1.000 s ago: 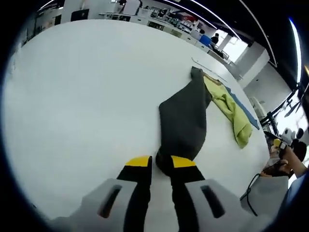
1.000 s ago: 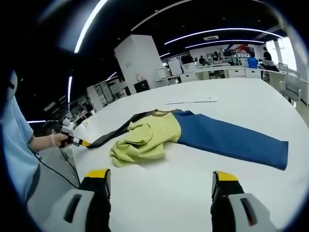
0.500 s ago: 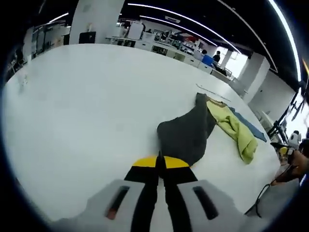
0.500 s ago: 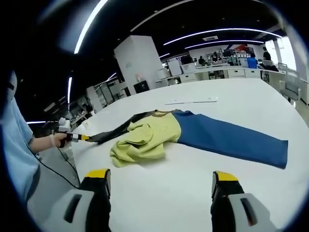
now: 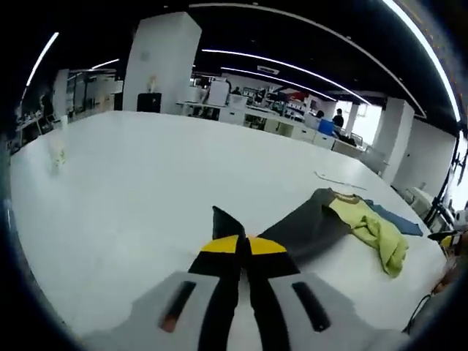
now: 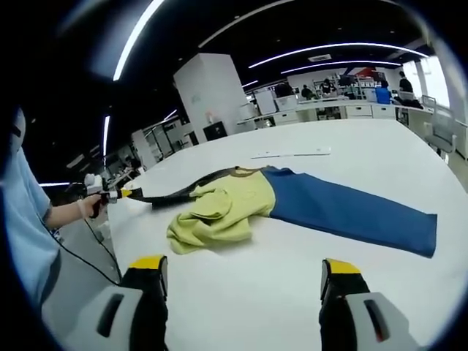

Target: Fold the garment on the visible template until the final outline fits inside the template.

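Both our left gripper (image 5: 242,245) jaws pinch the garment (image 5: 311,227) dark sleeve above the table (image 5: 131,190); the thin hold may slip. Our right gripper (image 6: 241,274) hangs wide open, empty, before the bunched garment (image 6: 227,205), leaving it unpinned.

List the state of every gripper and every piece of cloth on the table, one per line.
left gripper: shut on the dark grey cloth, holding its end up off the table.
right gripper: open, jaws wide apart, holding nothing, above the table.
dark grey cloth: stretched out, one end pinched.
yellow-green cloth: crumpled in a loose heap.
blue cloth: spread flat on the white table.
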A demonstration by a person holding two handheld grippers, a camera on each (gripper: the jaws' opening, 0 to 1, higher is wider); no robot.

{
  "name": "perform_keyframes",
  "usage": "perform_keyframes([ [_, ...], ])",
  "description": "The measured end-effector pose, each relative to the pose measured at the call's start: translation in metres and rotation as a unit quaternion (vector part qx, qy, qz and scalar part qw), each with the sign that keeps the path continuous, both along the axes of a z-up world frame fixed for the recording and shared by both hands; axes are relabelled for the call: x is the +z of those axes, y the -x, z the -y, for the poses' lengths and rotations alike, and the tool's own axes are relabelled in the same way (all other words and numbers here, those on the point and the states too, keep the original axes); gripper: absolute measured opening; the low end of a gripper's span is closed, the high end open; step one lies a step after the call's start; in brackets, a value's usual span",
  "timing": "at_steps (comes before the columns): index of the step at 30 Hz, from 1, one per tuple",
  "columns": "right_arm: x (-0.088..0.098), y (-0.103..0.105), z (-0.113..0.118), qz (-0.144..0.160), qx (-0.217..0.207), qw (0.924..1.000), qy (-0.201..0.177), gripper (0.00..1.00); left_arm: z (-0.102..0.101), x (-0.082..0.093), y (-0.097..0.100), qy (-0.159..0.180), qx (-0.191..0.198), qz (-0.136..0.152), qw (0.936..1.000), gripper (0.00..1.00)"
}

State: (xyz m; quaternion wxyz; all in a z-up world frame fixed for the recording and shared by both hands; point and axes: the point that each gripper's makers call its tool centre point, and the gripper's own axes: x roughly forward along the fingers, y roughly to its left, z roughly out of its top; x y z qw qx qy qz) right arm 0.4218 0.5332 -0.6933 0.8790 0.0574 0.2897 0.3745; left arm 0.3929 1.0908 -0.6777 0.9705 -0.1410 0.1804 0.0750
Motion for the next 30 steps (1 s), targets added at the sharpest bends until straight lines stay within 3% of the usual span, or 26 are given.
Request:
perform_keyframes([
  [5,-0.001,0.003,0.002,-0.004,-0.001,1.0000,0.005,0.86,-0.014,-0.026,0.001,0.036,0.037,-0.012,0.9986,0.00],
  [10,0.001,0.003,0.006,-0.004,-0.006,1.0000,0.007,0.87,-0.022,-0.036,0.003,0.063,0.069,-0.013,0.9955,0.00],
  [13,0.000,0.003,0.006,-0.005,-0.006,0.9999,0.010,0.86,-0.028,-0.044,0.002,0.059,0.078,-0.020,0.9950,0.00],
  [15,0.000,0.003,0.006,-0.006,-0.006,0.9999,0.012,0.86,-0.035,-0.048,-0.001,0.080,0.092,-0.018,0.9923,0.00],
  [19,-0.001,0.004,0.006,-0.009,-0.004,0.9998,0.015,0.86,-0.053,-0.052,-0.010,0.078,0.105,-0.020,0.9912,0.00],
  [21,-0.001,0.003,0.006,-0.009,-0.005,0.9998,0.016,0.86,-0.059,-0.052,-0.014,0.062,0.105,-0.024,0.9923,0.00],
  [24,-0.001,0.004,0.007,-0.011,-0.006,0.9997,0.019,0.86,-0.067,-0.055,-0.020,0.079,0.121,-0.018,0.9894,0.00],
  [30,0.000,0.004,0.008,-0.014,-0.004,0.9995,0.030,0.86,-0.090,-0.053,-0.036,0.064,0.125,-0.019,0.9899,0.00],
])
